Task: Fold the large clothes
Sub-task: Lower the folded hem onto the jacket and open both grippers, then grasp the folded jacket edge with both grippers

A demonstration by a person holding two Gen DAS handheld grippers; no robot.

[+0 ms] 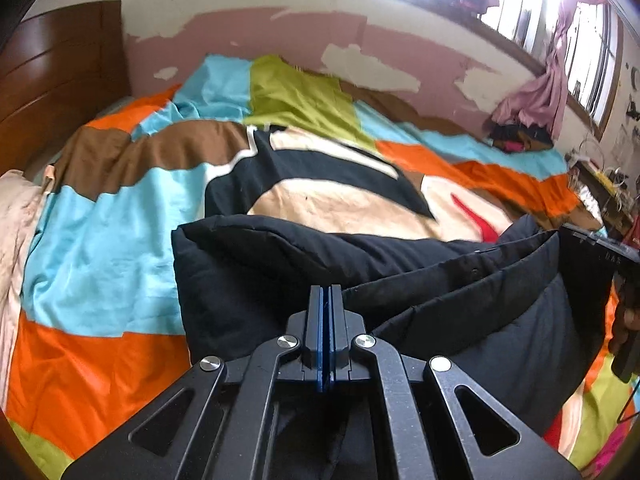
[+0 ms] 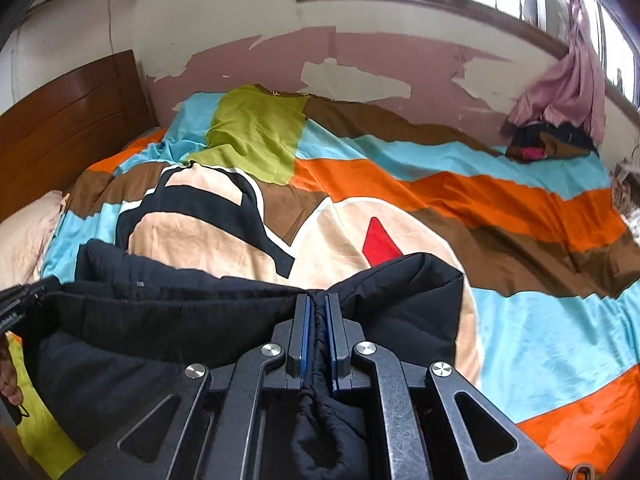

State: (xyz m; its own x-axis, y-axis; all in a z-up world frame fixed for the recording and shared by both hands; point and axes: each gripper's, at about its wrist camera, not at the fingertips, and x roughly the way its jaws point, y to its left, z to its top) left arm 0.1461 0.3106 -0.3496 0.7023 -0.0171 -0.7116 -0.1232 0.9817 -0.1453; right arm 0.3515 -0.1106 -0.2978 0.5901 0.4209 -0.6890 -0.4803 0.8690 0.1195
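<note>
A: The black padded coat [image 1: 440,280] is held up by one edge over the bed [image 1: 100,240]. The left gripper [image 1: 325,296] is pressed together, and whether any cloth is caught in it cannot be told.

B: The right gripper [image 2: 318,308] is seen pinching a gathered, corded edge of the coat. A fold-over looks to be in hand.

A: Next, the held edge likely needs to be carried across evenly and laid flat on the patchwork cover, corners matched.

Your right gripper [image 2: 317,300] pinches a gathered hem of the black padded jacket [image 2: 168,316] above the striped bedspread [image 2: 500,200].
</note>
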